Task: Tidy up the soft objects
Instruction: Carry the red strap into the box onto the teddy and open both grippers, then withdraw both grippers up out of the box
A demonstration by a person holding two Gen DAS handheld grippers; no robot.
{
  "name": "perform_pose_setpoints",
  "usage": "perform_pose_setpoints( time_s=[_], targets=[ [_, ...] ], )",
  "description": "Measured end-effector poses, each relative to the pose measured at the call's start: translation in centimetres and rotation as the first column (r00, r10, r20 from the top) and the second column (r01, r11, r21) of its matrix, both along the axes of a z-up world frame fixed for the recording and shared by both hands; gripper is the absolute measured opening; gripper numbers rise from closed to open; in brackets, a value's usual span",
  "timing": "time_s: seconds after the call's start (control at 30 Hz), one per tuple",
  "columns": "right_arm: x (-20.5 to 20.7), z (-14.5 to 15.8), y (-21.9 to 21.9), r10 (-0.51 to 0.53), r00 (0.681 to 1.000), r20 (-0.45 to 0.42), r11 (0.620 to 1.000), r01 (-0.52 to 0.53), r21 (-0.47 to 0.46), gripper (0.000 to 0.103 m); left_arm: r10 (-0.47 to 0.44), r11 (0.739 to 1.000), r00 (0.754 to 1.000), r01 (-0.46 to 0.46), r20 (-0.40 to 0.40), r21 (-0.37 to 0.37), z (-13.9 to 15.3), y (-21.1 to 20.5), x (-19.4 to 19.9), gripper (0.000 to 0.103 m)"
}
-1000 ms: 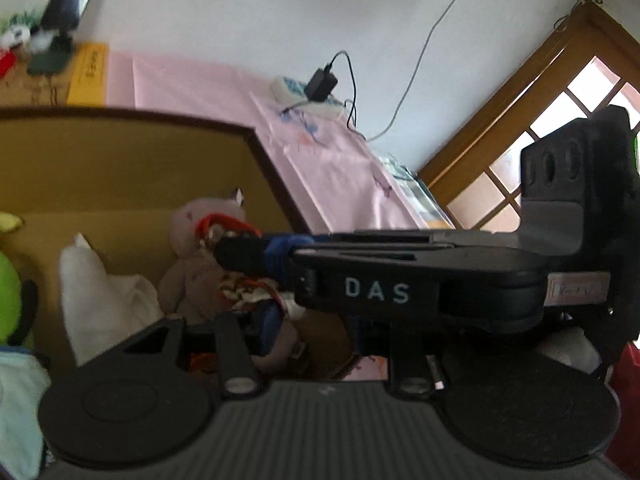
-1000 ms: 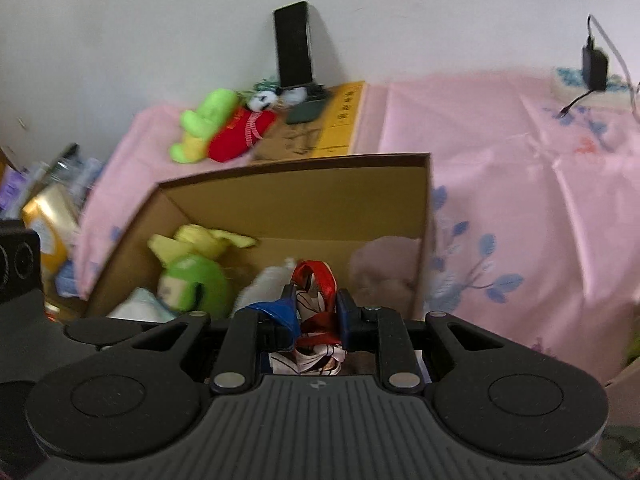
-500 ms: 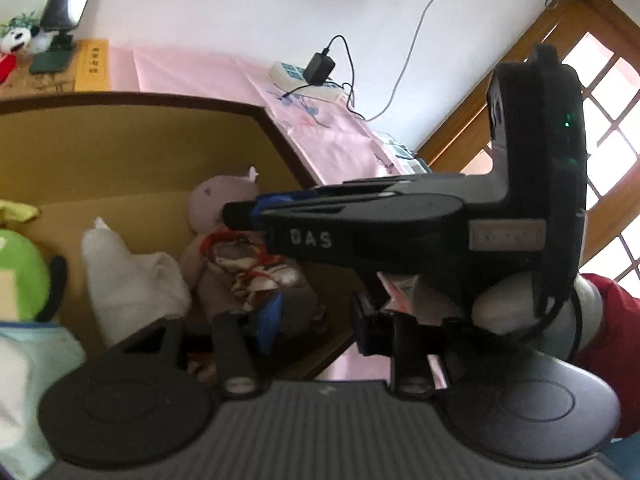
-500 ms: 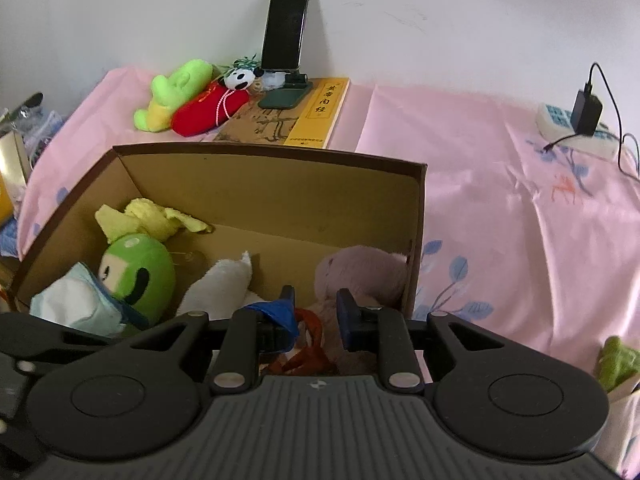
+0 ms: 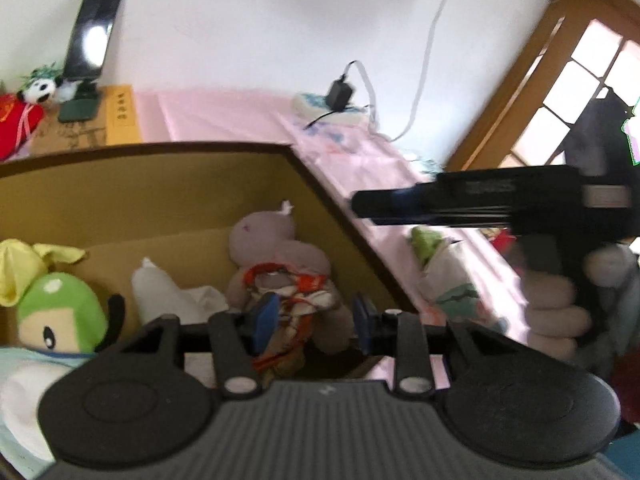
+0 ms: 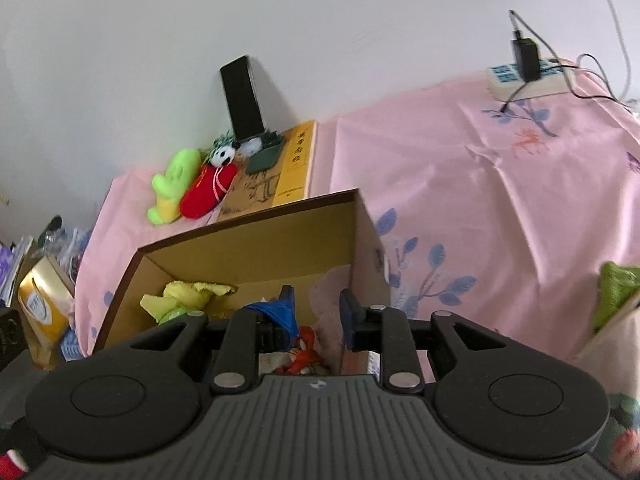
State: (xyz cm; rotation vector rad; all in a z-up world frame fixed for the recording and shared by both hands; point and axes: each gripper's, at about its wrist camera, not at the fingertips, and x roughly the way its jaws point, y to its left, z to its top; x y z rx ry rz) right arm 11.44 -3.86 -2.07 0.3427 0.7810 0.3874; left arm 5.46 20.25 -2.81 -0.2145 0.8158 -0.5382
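Observation:
A cardboard box [image 5: 168, 184] on the pink bed holds soft toys: a grey doll in red-patterned clothes [image 5: 280, 276], a white cloth toy [image 5: 168, 300] and a green-and-yellow plush [image 5: 56, 312]. My left gripper [image 5: 312, 322] is open and empty just above the doll. My right gripper [image 6: 316, 314] is open and empty over the box's right end [image 6: 248, 256], above the doll [image 6: 306, 356]. The right gripper shows from the side in the left wrist view [image 5: 480, 200]. A green soft toy [image 5: 428, 244] lies on a white bag right of the box.
A green plush [image 6: 172, 184], a red plush [image 6: 208, 192] and a small panda [image 6: 223, 156] lie by the wall near a phone on a stand [image 6: 242, 100] and a book [image 6: 296, 164]. A power strip with charger [image 6: 524, 72] sits far right. A yellow box [image 6: 44, 312] is at left.
My right gripper opened, let go of the grey doll into the box, and pulled back up and to the right. My left gripper stayed open over the box.

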Motion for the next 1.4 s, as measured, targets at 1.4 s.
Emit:
perform_pose_setpoints(
  time_s=[1.4],
  targets=[
    [-7.1, -0.4, 1.7, 0.004, 0.998, 0.060, 0.994, 0.003, -0.110, 0.010, 0.372, 0.847, 0.927, -0.357, 0.041, 0.394, 1.3, -3.2, 0.3, 0.061]
  ],
)
